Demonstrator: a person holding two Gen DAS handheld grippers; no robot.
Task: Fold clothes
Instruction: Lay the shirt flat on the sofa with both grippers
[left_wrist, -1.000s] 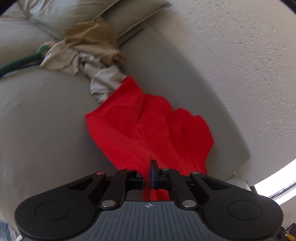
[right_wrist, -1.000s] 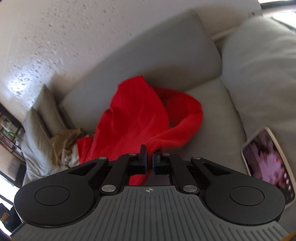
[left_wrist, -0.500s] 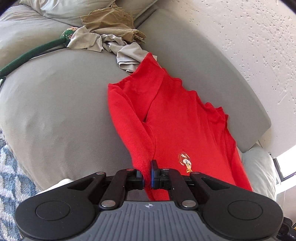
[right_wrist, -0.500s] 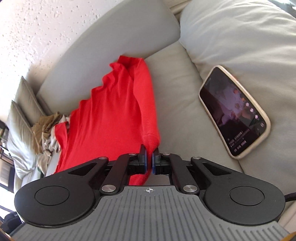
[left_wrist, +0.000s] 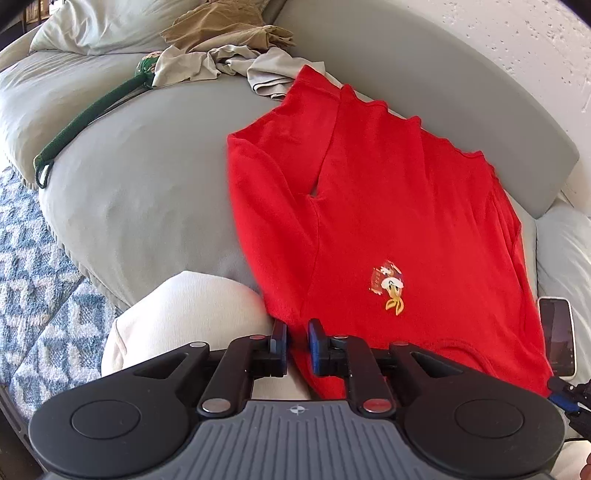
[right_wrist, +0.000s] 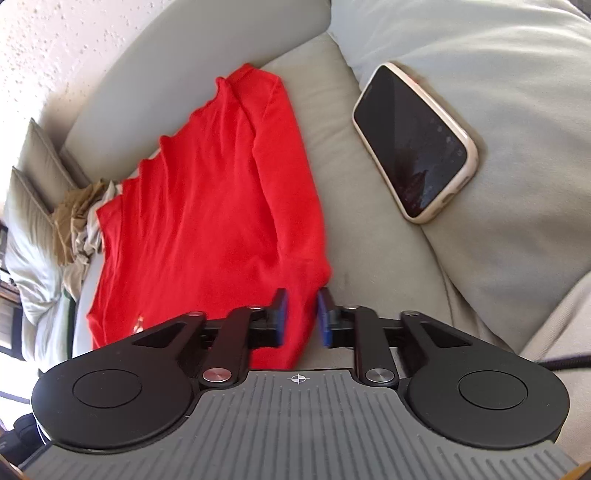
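We are laying the red shirt (left_wrist: 388, 206) out flat on the grey sofa seat (left_wrist: 147, 192), its hem running up against the backrest and its collar end nearest us. We are letting go at both shoulders: the left tongs (left_wrist: 297, 345) are opening, their pads standing a little apart with the shirt's near corner between them, and the right tongs (right_wrist: 301, 317) are opening wider, the opposite corner lying loose in their gap. Neither pair is pressing the cloth now, as far as we can judge from these close, warped views. The spreading step is ending, and the folding proper is still waiting. Next we are needing to back both tongs off without dragging the fabric, then take a sleeve and side edge and carry it across toward the middle; the sleeve on the left side is bunching slightly and wants smoothing. The phone (right_wrist: 413, 140) is resting on the cushion just beside the shirt, and a pile of beige clothes (left_wrist: 229, 48) is touching its far corner.
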